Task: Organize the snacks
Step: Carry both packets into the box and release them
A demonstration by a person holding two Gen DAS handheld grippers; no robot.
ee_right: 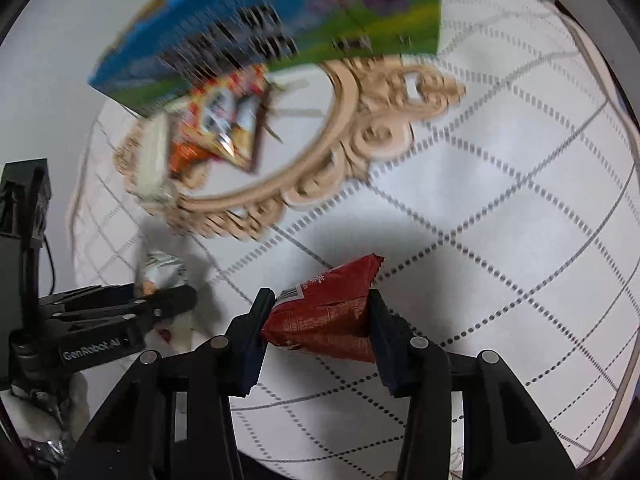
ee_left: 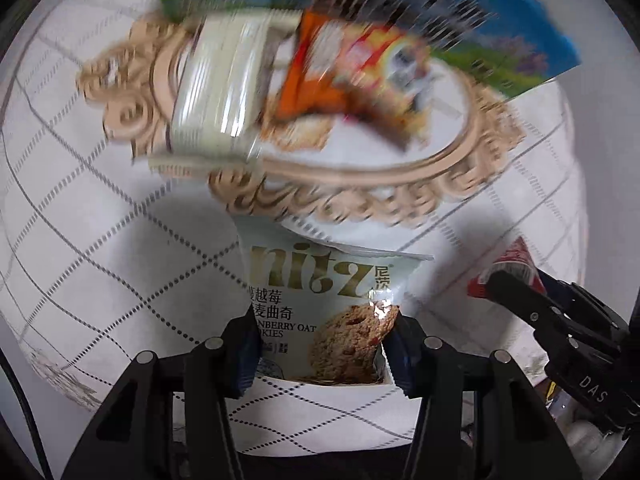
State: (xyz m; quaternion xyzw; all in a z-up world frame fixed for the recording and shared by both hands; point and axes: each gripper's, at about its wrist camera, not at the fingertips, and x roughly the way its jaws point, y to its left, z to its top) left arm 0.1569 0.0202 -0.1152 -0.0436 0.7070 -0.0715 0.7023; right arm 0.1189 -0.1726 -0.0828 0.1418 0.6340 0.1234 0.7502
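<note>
My left gripper [ee_left: 320,344] is shut on a pale green cranberry oat cookie packet [ee_left: 324,304], lifted above the quilted white cloth. In the right wrist view the same packet [ee_right: 160,270] shows beside the left gripper [ee_right: 176,300]. My right gripper [ee_right: 316,328] is shut on a red snack packet [ee_right: 328,316], also off the cloth; its red end [ee_left: 508,268] peeks in at the right of the left wrist view. Ahead lies an ornate beige tray [ee_left: 400,184] [ee_right: 360,148] holding an orange snack packet [ee_left: 340,76] [ee_right: 224,120] and a pale wrapped pack [ee_left: 216,88].
A blue and green box [ee_right: 280,28] [ee_left: 500,28] stands at the tray's far side, partly over it. The white cloth with dotted diamond lines [ee_right: 500,220] covers the round table. Its edge [ee_right: 624,380] curves down the right side.
</note>
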